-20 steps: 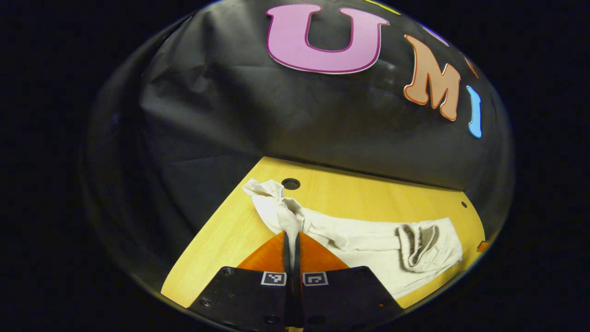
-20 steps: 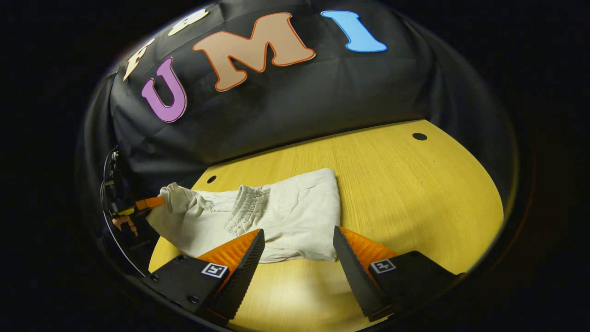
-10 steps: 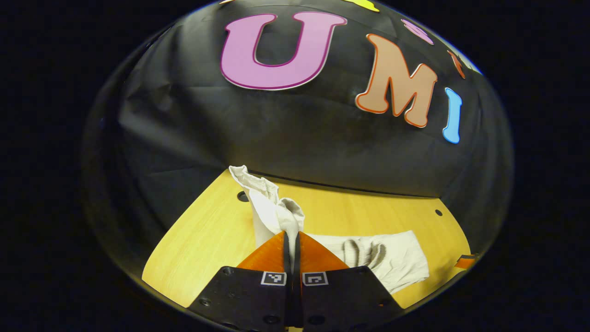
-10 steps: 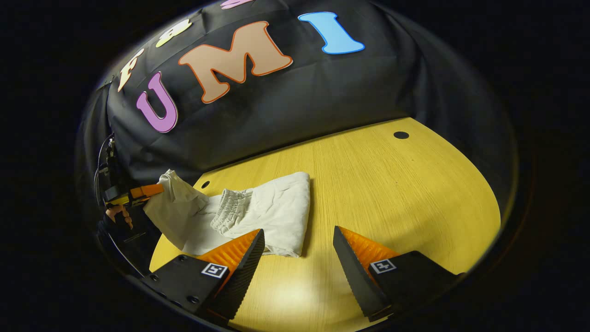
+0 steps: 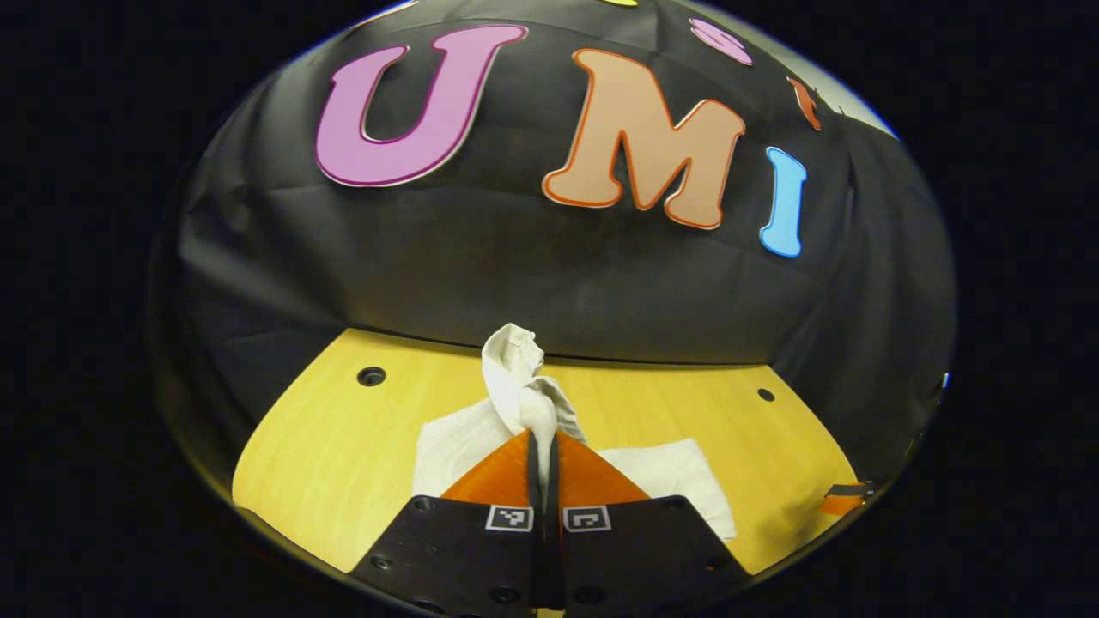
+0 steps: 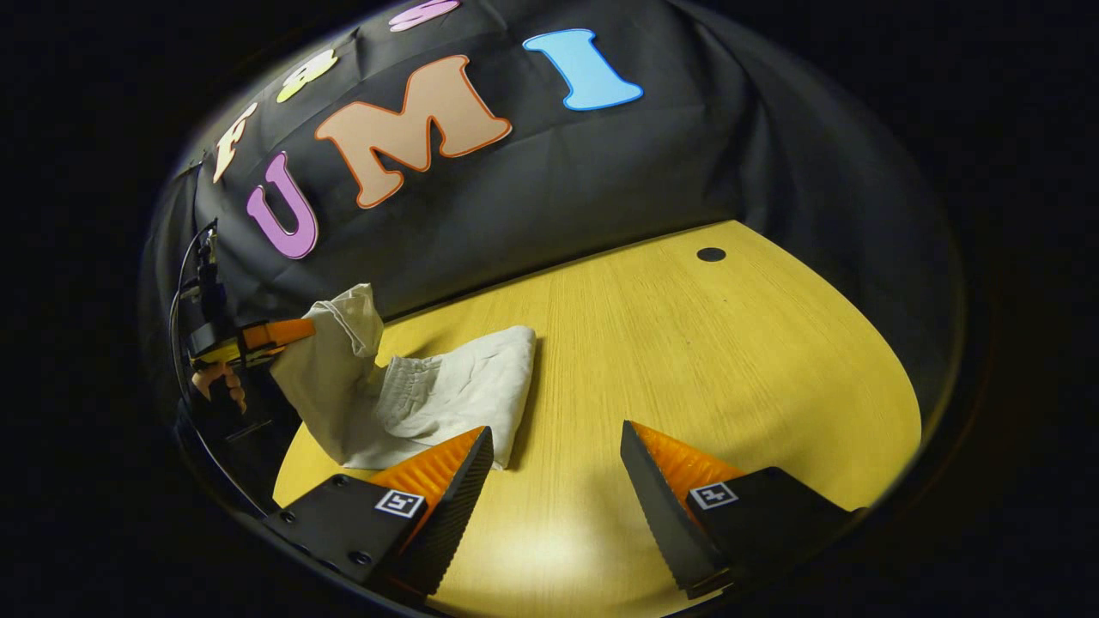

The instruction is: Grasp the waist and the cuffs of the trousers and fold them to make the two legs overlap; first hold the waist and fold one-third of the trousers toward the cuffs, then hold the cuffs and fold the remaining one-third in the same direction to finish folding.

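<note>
One pair of trousers (image 6: 446, 395) lies on the table (image 6: 704, 343). The left gripper (image 5: 543, 446) pinches a raised end above it. The right gripper (image 6: 556, 455) is spread beside them

Left gripper (image 5: 543, 446): fingers closed together, clamping cloth (image 5: 524, 386), raised above table level. Right gripper (image 6: 556, 455): fingers spread wide, holding nothing, low.

Black cloth wall (image 6: 601, 163), creased and hung in folds, closing off the far side. Below it, yellow wood-grain table (image 6: 730, 343) with rounded edge. 2 small round holes (image 5: 371, 376) near the table's back edge. Bright glare on the near tabletop, darkness beyond.
</note>
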A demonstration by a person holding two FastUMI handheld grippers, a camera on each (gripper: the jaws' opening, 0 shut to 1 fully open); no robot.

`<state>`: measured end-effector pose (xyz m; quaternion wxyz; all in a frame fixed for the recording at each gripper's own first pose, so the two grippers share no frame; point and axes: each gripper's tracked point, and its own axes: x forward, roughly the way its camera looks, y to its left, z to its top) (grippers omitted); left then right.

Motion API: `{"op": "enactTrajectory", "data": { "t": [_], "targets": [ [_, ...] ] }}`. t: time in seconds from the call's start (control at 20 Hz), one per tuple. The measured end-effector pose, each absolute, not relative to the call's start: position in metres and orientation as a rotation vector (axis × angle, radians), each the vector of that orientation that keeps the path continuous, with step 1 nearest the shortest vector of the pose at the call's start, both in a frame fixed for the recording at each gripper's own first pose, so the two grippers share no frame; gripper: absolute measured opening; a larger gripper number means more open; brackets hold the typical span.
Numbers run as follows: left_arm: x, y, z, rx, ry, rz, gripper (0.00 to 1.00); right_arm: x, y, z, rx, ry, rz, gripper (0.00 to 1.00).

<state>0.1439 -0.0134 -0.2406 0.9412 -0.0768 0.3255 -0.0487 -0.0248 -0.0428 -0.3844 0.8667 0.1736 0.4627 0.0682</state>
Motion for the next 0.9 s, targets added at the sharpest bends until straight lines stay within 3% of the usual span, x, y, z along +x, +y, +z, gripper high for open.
{"op": "enactTrajectory", "data": {
  "t": [0.45,0.9],
  "targets": [
    [0.150,-0.112,-0.249,-0.137,0.673,-0.203,0.00,-0.033,-0.090,-0.387,0.359,0.976,0.122,0.96],
    [0.129,-0.189,-0.307,-0.132,0.744,-0.263,0.00,-0.033,-0.118,-0.387,0.347,0.981,0.121,0.96]
  ]
}}
